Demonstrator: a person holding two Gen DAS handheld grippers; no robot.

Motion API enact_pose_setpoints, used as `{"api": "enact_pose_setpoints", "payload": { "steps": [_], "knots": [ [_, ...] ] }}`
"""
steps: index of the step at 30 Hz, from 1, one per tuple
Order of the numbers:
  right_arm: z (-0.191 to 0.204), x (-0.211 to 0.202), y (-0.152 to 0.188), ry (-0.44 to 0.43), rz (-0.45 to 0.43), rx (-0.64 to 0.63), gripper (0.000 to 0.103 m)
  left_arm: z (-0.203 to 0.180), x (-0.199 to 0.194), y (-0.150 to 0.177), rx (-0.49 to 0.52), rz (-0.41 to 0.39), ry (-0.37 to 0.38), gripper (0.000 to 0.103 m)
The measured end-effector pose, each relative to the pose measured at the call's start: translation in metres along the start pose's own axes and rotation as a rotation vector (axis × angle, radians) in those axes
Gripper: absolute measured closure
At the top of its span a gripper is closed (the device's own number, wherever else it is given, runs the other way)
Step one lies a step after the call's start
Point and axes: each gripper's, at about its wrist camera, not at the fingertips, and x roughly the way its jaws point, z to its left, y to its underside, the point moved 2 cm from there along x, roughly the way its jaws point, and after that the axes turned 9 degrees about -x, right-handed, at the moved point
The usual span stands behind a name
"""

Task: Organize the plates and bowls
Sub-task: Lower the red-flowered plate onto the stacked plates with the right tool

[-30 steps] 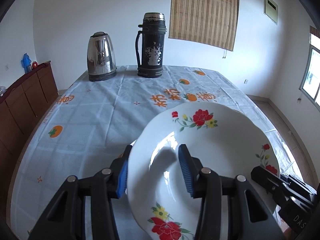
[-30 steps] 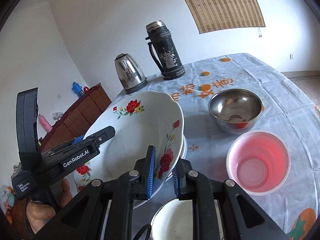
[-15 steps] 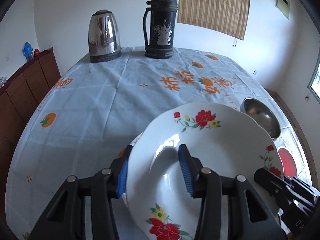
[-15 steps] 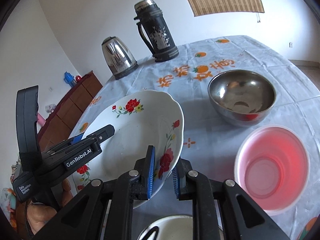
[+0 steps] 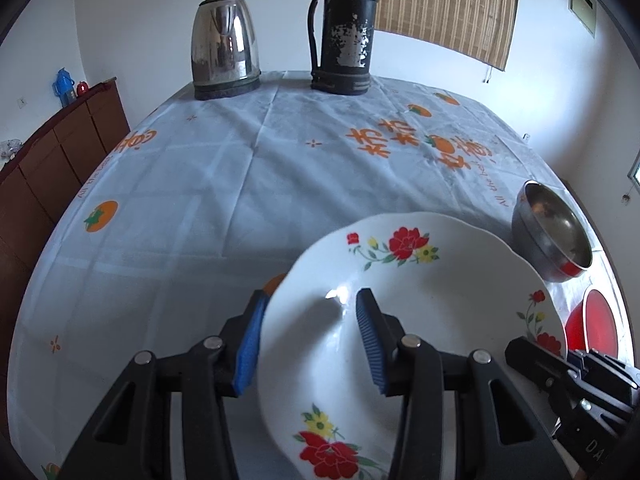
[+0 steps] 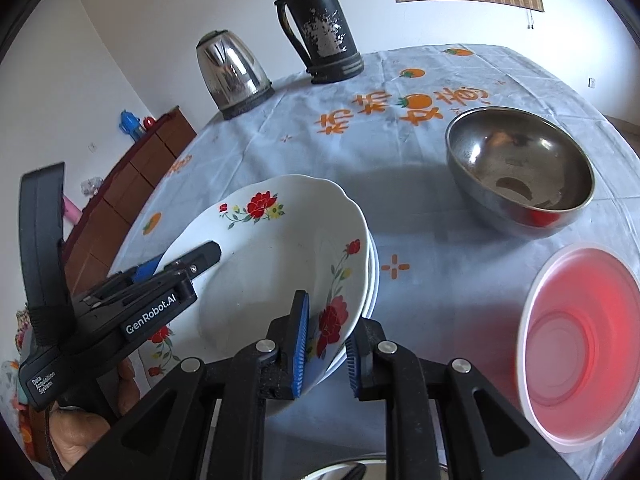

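Observation:
A white deep plate with red flowers [image 5: 420,300] [image 6: 280,264] is gripped from both sides low over the table. My left gripper [image 5: 310,340] is shut on its near left rim, one blue pad outside and one inside. My right gripper [image 6: 326,350] is shut on the opposite rim by a red flower. Under it the rim of a second white plate [image 6: 373,280] shows; I cannot tell whether the two touch. Right of the plates stand a steel bowl [image 6: 520,176] and a red plastic bowl [image 6: 584,340]. In the right wrist view the left gripper [image 6: 160,288] shows with a hand below it.
A steel kettle [image 5: 224,44] and a dark flask [image 5: 344,32] stand at the table's far end. The tablecloth [image 5: 200,200] is pale blue with orange prints. A brown cabinet [image 5: 48,160] runs along the left wall. A white dish rim [image 6: 344,472] peeks in at the bottom.
Both grippers have sunk toward the table with the floral plate between them and tipped further down. The steel and red bowls have come closer in view.

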Motion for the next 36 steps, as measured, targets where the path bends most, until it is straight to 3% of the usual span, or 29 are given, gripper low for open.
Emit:
{"api": "enact_pose_setpoints", "payload": {
  "steps": [2,3,5,9,14,17,19,21,23,29,36],
  "knots": [
    [0.002,0.004,0.0,0.013,0.015,-0.013,0.084,-0.002,-0.002,0.0,0.014,-0.015,0.017,0.063],
    [0.002,0.006,0.0,0.01,0.014,-0.018,0.084,-0.005,-0.004,-0.001,0.024,-0.017,0.036,0.073],
    [0.003,0.009,0.0,0.004,0.031,-0.021,0.084,-0.015,-0.01,-0.001,0.056,-0.022,0.062,0.074],
    [0.004,0.011,0.0,0.007,0.036,-0.017,0.084,-0.03,-0.014,0.002,0.137,-0.082,-0.018,0.074],
    [0.012,0.015,-0.007,0.074,0.064,-0.075,0.079,-0.017,-0.009,0.001,0.107,-0.08,-0.053,0.074],
    [0.01,0.016,-0.009,0.064,0.082,-0.074,0.077,-0.011,-0.016,0.0,0.104,-0.12,-0.082,0.061],
    [0.006,0.015,-0.009,0.024,0.089,-0.044,0.075,-0.007,-0.021,-0.001,0.1,-0.157,-0.106,0.04],
    [0.004,0.015,-0.009,-0.015,0.091,-0.022,0.069,-0.004,-0.026,-0.001,0.092,-0.187,-0.122,0.033],
    [0.006,0.014,-0.009,-0.02,0.094,-0.019,0.068,-0.004,-0.029,-0.002,0.092,-0.195,-0.128,0.031],
    [0.009,0.007,-0.007,-0.019,0.092,-0.044,0.064,0.0,-0.038,0.001,0.085,-0.228,-0.153,0.012],
    [0.014,0.002,-0.012,0.073,0.093,-0.091,0.057,0.01,-0.052,0.002,0.062,-0.245,-0.163,0.011]
  ]
}}
